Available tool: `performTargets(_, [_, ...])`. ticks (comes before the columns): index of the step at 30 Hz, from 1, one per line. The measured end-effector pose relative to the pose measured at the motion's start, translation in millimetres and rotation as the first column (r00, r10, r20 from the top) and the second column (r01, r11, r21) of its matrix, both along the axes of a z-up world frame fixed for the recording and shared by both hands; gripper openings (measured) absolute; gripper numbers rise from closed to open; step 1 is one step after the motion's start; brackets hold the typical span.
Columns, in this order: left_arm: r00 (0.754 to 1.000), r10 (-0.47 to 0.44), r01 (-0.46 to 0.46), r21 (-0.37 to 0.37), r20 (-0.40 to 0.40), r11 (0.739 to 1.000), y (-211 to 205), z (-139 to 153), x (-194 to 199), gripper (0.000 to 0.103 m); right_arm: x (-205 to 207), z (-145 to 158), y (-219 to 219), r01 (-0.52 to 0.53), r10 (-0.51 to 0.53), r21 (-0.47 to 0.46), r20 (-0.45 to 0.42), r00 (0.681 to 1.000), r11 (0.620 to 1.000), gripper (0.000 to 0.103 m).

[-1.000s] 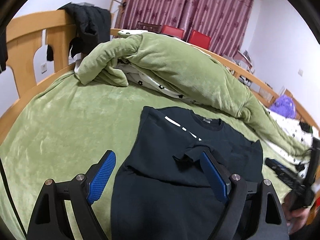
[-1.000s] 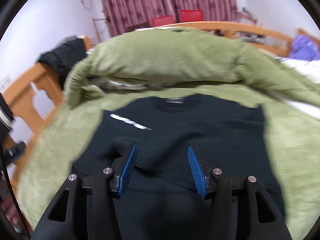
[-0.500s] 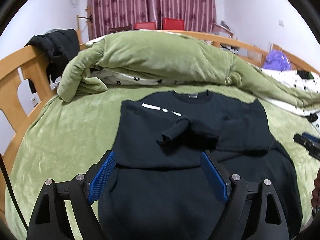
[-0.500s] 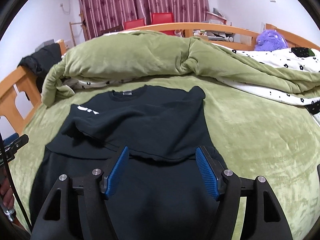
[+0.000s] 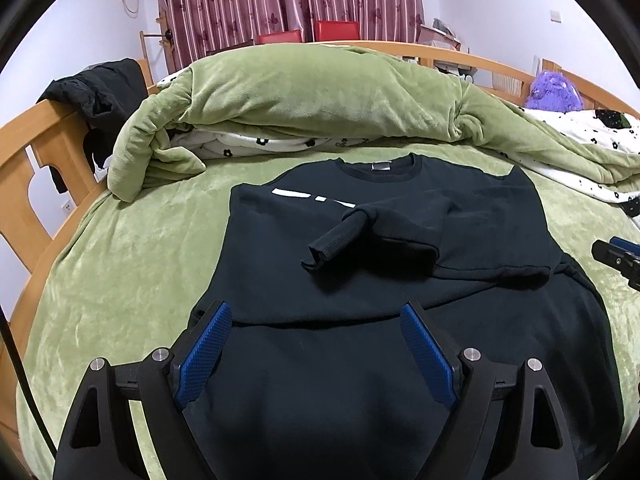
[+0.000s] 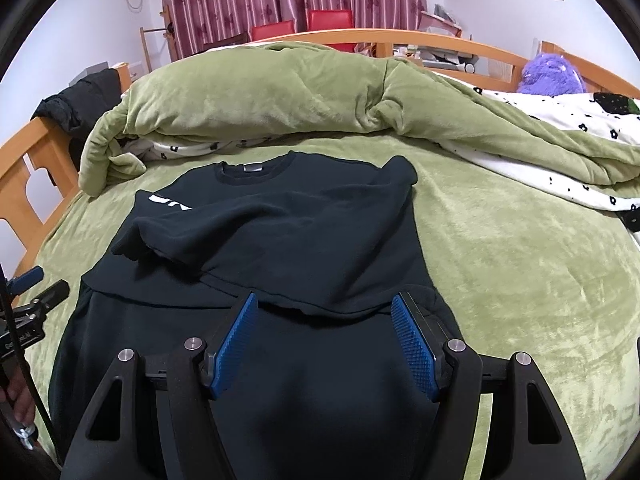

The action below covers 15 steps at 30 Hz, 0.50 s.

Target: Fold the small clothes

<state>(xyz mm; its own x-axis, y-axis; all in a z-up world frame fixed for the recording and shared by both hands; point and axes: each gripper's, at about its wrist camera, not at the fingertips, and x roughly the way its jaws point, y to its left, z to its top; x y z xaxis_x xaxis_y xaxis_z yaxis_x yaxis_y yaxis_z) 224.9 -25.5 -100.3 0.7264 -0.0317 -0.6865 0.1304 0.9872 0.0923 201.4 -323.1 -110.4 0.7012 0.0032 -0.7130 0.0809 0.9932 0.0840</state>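
Note:
A black sweatshirt (image 5: 280,248) (image 6: 320,232) lies flat on the green bed cover (image 5: 120,272), collar toward the far side. Both sleeves are folded across its chest, and one cuff (image 5: 336,240) sticks up in the middle. My left gripper (image 5: 313,312) hangs open over the shirt's lower left part, with nothing between its blue pads. My right gripper (image 6: 325,300) is open over the lower right part, just short of the folded sleeve's edge. The right gripper's fingers (image 5: 614,256) show at the right rim of the left wrist view.
A bundled green duvet (image 5: 320,96) with white flowered lining lies across the bed behind the shirt. A wooden bed frame (image 5: 24,184) runs along the left with a black jacket (image 5: 100,92) hung on it. A purple plush toy (image 6: 552,76) sits far right.
The left gripper rolled level and swung over the shirt's lower half. The right gripper's jaws widened and it shifted toward the shirt's right side. The shirt lies as before.

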Motion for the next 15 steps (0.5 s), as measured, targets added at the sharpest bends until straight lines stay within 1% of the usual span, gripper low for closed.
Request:
performTargets(8, [1.0, -0.012, 0.012, 0.015, -0.011, 1.0, -6.0, -4.6, 0.9, 0.086, -0.6, 0.3, -0.2, 0.0, 0.0, 0.006, 0.004, 1.0, 1.0, 0.069])
performTargets(12, [1.0, -0.016, 0.016, 0.01, -0.023, 1.0, -7.3, -6.7, 1.3, 0.086, 0.4, -0.2, -1.8, 0.008, -0.008, 0.008, 0.002, 1.0, 1.0, 0.069])
performTargets(13, [0.999, -0.018, 0.018, -0.005, -0.037, 1.0, -6.3, -7.9, 2.6, 0.086, 0.8, -0.3, -2.6, 0.011, -0.011, 0.006, 0.002, 1.0, 1.0, 0.069])
performTargets(15, [0.996, -0.031, 0.023, -0.087, -0.088, 0.996, -0.4, -11.8, 7.0, 0.086, 2.3, 0.9, -3.1, 0.016, -0.016, 0.004, 0.008, 1.0, 1.0, 0.069])
